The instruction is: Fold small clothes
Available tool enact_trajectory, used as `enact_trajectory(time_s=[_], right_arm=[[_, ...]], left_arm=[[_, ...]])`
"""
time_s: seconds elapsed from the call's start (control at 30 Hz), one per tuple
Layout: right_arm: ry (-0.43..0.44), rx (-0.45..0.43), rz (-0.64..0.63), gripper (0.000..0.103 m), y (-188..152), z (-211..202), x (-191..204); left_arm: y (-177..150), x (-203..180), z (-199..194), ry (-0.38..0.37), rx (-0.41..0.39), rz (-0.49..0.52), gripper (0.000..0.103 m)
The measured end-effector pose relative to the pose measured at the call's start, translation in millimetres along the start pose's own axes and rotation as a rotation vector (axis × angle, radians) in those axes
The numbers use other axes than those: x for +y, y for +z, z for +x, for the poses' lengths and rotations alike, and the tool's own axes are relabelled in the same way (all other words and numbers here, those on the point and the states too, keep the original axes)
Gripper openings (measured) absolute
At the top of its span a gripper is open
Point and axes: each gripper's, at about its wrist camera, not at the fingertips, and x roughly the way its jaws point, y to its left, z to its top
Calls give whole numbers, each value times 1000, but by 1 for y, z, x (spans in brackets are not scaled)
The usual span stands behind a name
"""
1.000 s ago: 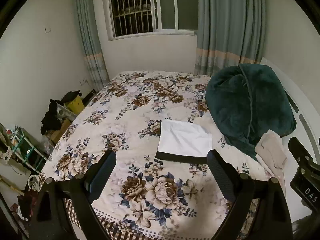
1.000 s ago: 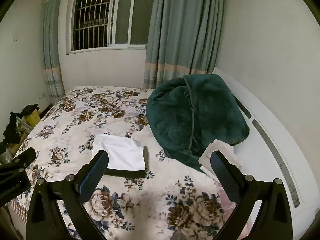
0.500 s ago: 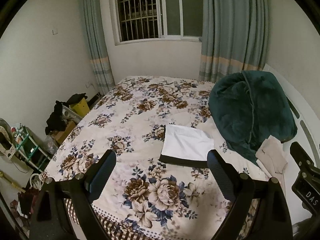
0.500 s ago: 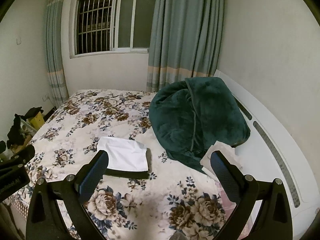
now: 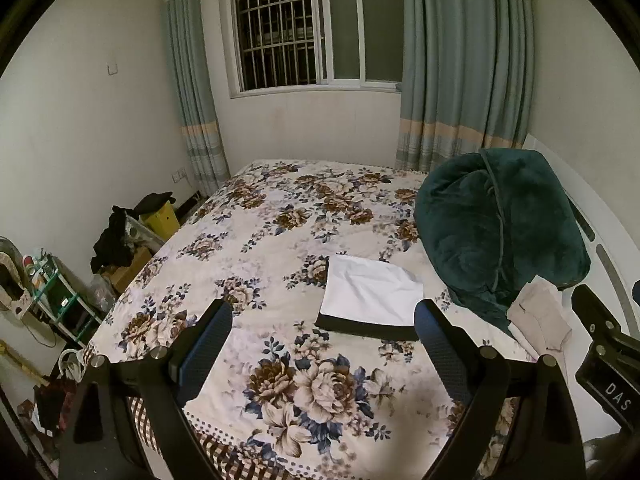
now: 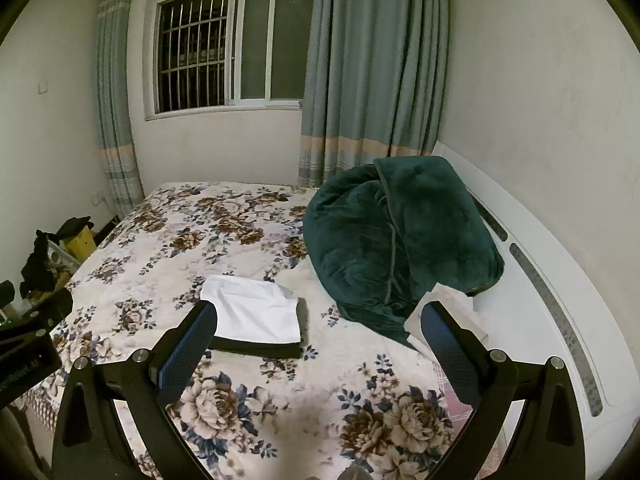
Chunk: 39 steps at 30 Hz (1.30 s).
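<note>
A folded white garment [image 5: 370, 298] lies flat on a folded black one [image 5: 366, 330] on the floral bedspread [image 5: 280, 240]. It also shows in the right wrist view [image 6: 254, 310], with the black garment [image 6: 256, 347] under it. My left gripper [image 5: 322, 344] is open and empty, held above the near part of the bed, short of the stack. My right gripper [image 6: 318, 344] is open and empty, also short of the stack. A beige garment [image 5: 540, 320] lies crumpled at the right, beside the green blanket.
A bulky dark green blanket [image 5: 500, 232] is heaped on the bed's right side against the white headboard [image 6: 540, 272]. Clutter, a yellow box [image 5: 162, 218] and a shelf [image 5: 52, 296] stand on the floor at the left. A window and curtains are behind.
Both grippers have drawn back and risen from the bed, so the stack looks smaller and more of the room shows. The clothes have not moved.
</note>
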Motion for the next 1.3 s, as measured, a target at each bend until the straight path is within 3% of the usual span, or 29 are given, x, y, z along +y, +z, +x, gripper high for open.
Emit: enact_trajectory(time_s=[1.3], right_arm=[[49, 9, -3, 103, -4, -15, 26]], left_arm=[[3, 8, -16, 12, -26, 8, 93]])
